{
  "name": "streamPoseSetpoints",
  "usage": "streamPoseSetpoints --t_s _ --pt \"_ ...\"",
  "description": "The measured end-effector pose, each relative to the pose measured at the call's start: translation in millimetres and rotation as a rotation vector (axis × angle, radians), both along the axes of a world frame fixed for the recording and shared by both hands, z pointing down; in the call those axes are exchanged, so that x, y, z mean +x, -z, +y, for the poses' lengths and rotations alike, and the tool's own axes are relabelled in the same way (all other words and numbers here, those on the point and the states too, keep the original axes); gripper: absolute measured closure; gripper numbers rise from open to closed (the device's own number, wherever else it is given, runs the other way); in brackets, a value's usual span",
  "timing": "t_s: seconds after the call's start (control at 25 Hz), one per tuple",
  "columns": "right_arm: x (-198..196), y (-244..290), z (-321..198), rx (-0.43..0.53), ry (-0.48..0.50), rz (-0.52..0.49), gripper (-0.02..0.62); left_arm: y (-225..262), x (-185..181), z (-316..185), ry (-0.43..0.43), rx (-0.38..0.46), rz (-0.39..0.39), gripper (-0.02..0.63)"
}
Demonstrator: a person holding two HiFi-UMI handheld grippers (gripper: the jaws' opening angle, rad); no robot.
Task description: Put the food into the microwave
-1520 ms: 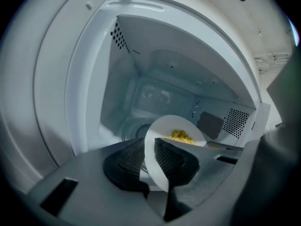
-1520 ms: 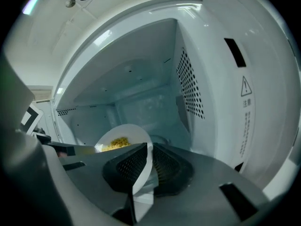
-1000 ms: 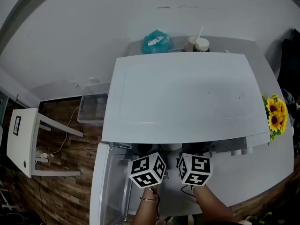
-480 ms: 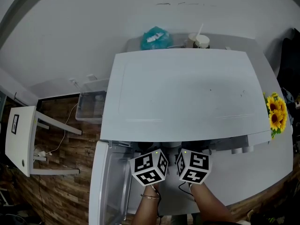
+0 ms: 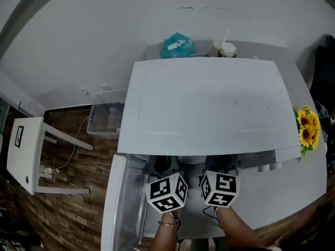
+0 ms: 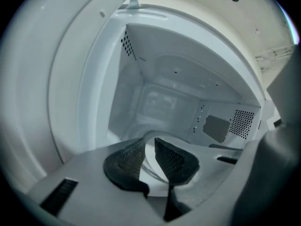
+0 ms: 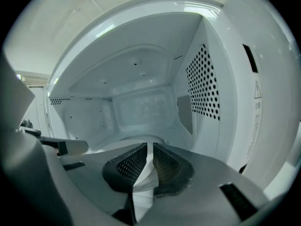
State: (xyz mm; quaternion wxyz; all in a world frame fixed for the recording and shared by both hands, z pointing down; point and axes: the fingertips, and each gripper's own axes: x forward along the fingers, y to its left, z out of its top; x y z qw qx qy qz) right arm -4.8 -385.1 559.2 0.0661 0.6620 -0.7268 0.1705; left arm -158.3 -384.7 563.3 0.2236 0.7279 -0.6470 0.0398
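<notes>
The white microwave (image 5: 204, 103) stands on the counter with its door (image 5: 119, 208) swung open to the left. Both grippers reach into its front opening side by side; their marker cubes (image 5: 166, 192) (image 5: 220, 189) show just outside it. In the left gripper view, my left gripper (image 6: 149, 147) is shut on the curved rim of a white plate (image 6: 151, 161) above the cavity floor (image 6: 136, 126). My right gripper (image 7: 149, 150) pinches the same plate's thin white edge (image 7: 143, 192). The food itself is hidden.
Behind the microwave sit a teal bag (image 5: 177, 45) and a cup with a straw (image 5: 224, 48). Sunflowers (image 5: 308, 127) stand at the counter's right end. A clear plastic bin (image 5: 104, 116) and a white stool (image 5: 26, 156) are on the wooden floor at the left.
Both marker cubes sit slightly lower in the head view, a little further out from the microwave's front edge. Nothing was let go or taken hold of.
</notes>
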Motion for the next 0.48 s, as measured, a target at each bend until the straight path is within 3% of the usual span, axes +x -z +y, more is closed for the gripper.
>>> streamPoseSetpoints --t_s 0.4,0.48 --pt "-17 13 50 -0.008 0.143 0.023 0.546 7 16 57 0.009 -0.040 0.018 0.540" --pt "-16 17 62 -0.021 0.176 0.016 0.546 12 19 70 0.006 -0.046 0.018 0.566"
